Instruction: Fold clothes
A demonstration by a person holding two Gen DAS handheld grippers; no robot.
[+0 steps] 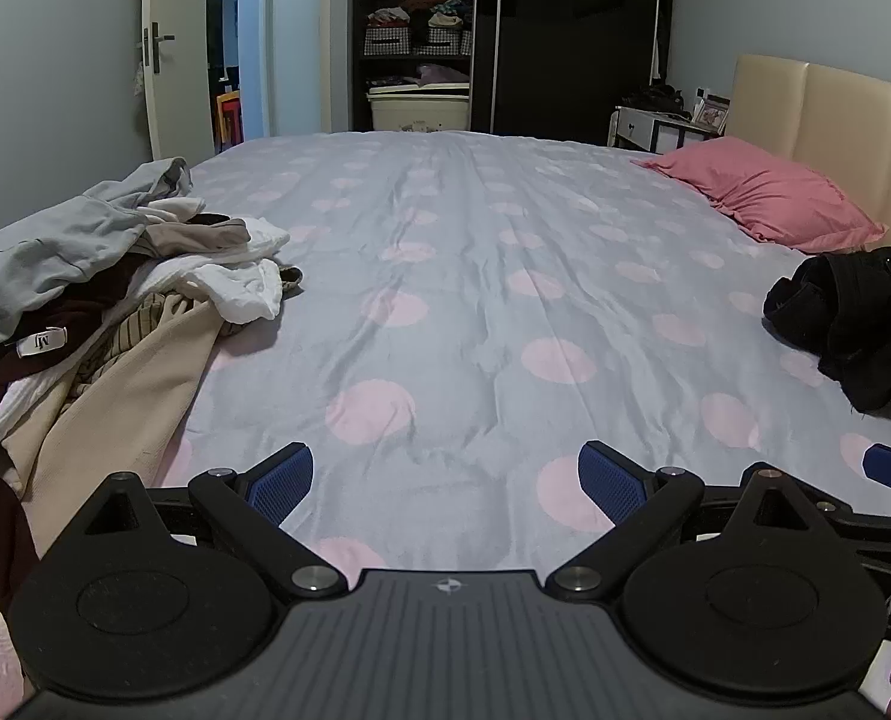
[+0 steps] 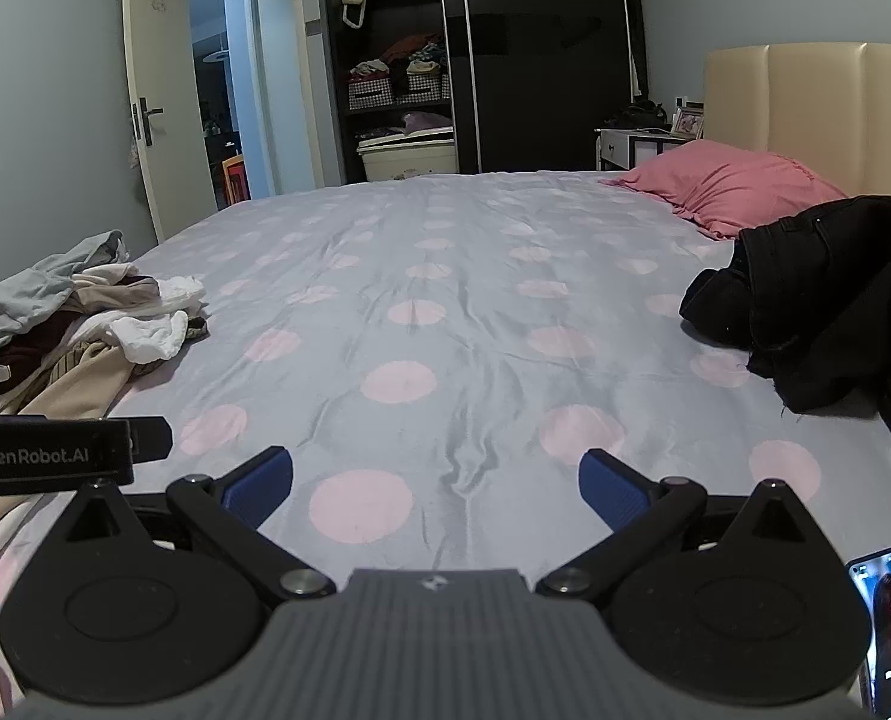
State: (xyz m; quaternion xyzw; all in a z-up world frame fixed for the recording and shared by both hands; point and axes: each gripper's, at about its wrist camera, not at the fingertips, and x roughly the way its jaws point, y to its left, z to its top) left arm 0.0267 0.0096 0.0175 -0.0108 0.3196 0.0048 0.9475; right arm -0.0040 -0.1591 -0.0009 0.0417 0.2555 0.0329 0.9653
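Both the left gripper (image 1: 445,483) and right gripper (image 2: 436,489) hover spread apart over the bed (image 1: 475,300); a clothes pile (image 1: 103,300) lies left, a dark garment (image 2: 823,306), perhaps trousers, right.

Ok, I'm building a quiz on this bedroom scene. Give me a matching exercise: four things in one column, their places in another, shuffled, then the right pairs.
Things:
1. pile of mixed clothes
2. black garment
3. pink pillow
4. phone

Places:
A. by the headboard
B. right side of the bed
C. left side of the bed
D. bottom right corner of the right wrist view

Pairs: 1-C, 2-B, 3-A, 4-D
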